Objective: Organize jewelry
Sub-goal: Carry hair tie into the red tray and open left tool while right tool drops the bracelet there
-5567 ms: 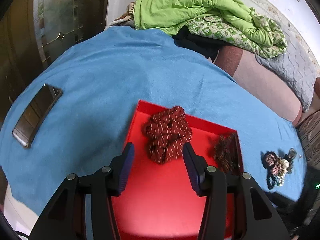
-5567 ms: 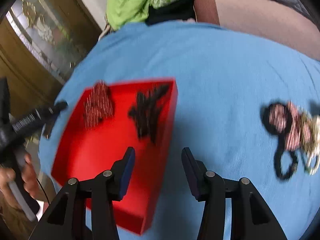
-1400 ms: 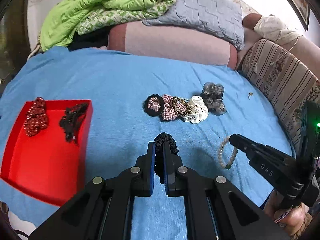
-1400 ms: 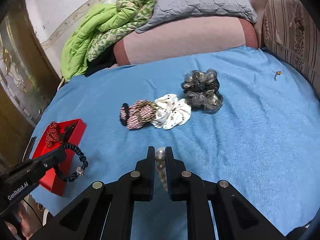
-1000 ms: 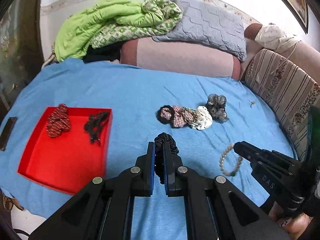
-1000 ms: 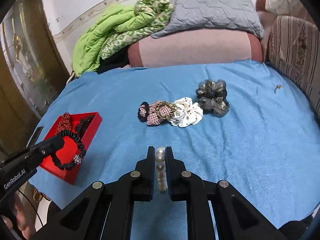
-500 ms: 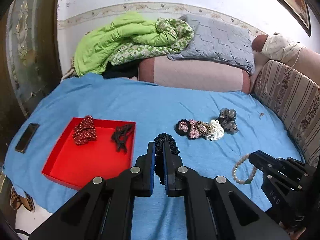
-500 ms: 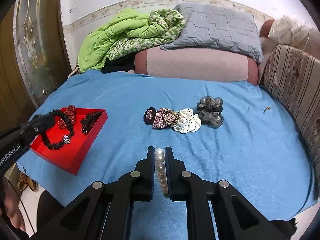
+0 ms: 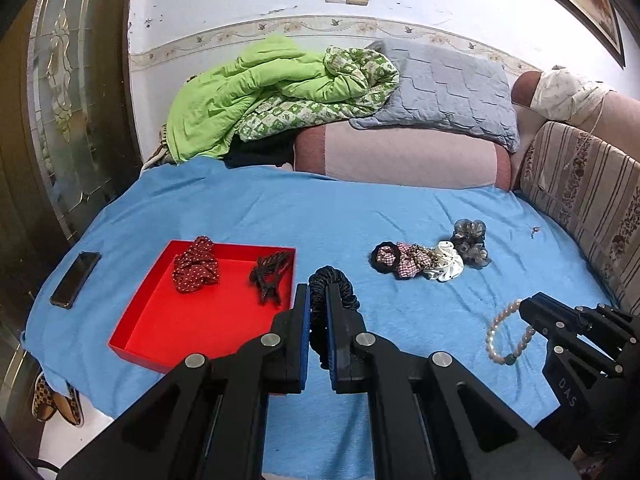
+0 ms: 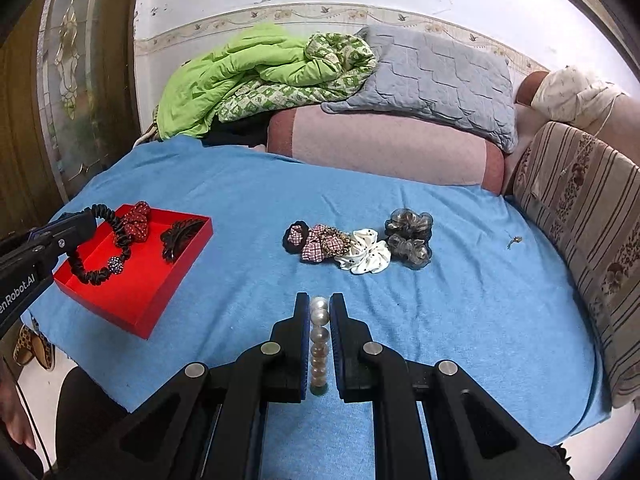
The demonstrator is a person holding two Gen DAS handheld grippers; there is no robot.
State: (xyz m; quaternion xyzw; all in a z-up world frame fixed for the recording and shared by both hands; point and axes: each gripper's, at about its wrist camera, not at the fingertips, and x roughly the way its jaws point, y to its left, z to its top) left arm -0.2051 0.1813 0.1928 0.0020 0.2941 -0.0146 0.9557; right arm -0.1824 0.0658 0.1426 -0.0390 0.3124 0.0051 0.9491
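Progress looks partial: my red tray point(image 9: 168, 332) holds 2 pieces, a red dotted scrunchie point(image 9: 196, 266) and a black clip point(image 9: 270, 276). My left gripper point(image 9: 318, 312) clamps a black scrunchie point(image 9: 332, 280), my right gripper point(image 10: 319, 320) a pearl bracelet point(image 10: 319, 344); 4 scrunchies point(image 10: 360, 246) wait on the blue sheet point(image 10: 460, 312).

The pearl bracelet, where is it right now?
The pearl bracelet hangs pinched in the right gripper above the blue sheet, nearer the camera than the loose scrunchies.
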